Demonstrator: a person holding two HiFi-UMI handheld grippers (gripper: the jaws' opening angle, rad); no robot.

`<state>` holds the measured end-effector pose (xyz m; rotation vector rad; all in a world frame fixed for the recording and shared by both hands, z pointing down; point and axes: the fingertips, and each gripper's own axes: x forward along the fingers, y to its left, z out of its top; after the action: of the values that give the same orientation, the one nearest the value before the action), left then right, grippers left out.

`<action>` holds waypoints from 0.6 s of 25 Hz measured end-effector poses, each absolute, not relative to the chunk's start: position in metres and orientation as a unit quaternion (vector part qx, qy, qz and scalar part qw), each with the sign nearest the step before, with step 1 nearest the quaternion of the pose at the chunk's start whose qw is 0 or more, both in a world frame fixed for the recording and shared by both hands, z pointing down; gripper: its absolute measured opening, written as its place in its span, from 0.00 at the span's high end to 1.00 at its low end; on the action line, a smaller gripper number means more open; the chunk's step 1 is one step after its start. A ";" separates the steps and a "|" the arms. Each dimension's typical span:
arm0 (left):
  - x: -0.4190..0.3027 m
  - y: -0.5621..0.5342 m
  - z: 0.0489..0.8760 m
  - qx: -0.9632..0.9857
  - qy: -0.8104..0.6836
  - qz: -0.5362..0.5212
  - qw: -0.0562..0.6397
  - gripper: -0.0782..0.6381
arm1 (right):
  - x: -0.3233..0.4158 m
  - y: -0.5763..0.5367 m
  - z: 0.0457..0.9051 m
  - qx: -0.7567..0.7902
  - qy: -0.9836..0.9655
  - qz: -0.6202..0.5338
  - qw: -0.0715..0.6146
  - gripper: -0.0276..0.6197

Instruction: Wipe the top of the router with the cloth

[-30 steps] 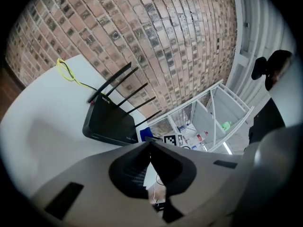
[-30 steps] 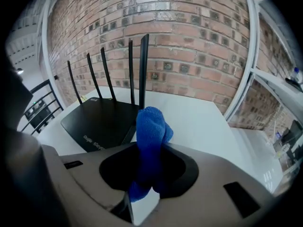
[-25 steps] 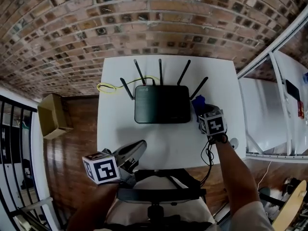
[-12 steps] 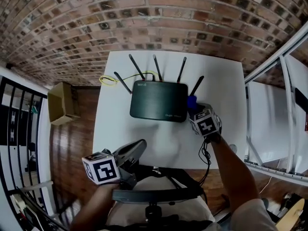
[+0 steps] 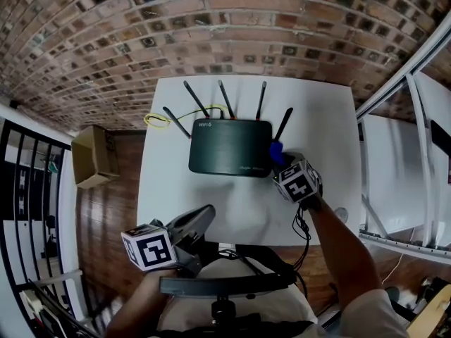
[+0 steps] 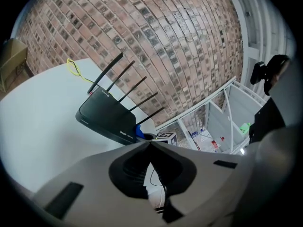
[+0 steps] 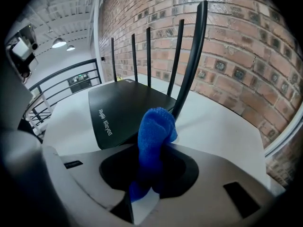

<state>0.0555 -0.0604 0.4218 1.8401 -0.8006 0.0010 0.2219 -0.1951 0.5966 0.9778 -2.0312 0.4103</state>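
Note:
A black router (image 5: 230, 147) with several upright antennas lies flat on the white table (image 5: 176, 196); it also fills the middle of the right gripper view (image 7: 125, 110) and shows at the left of the left gripper view (image 6: 104, 117). My right gripper (image 5: 280, 159) sits just off the router's right end, shut on a blue cloth (image 7: 154, 136) that sticks up between its jaws. The cloth (image 5: 276, 151) hangs beside the router's corner, apart from its top. My left gripper (image 5: 199, 220) rests low at the table's near edge, jaws closed together, holding nothing.
A yellow cable (image 5: 158, 120) loops behind the router at the table's back left. A brick wall (image 5: 211, 27) stands behind. A cardboard box (image 5: 95, 157) sits on the wooden floor at left. White metal framing (image 5: 394, 153) runs along the right.
My right gripper with the cloth has edged left and forward toward the router's right end. The head view has shifted a little. The left gripper has stayed put.

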 end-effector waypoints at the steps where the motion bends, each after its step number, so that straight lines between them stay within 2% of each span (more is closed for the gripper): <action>1: 0.055 -0.061 0.422 0.773 -0.333 0.000 0.540 0.89 | 0.222 -0.193 0.597 0.388 -0.807 0.161 0.416 0.77; 15: 0.001 -0.063 0.430 0.781 -0.294 0.008 0.551 0.89 | 0.203 -0.155 0.593 0.416 -0.775 0.177 0.442 0.77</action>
<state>0.0012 -0.0627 0.4302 1.8481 -0.6948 0.0183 0.2026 -0.1553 0.5927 1.0319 -1.9230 0.4386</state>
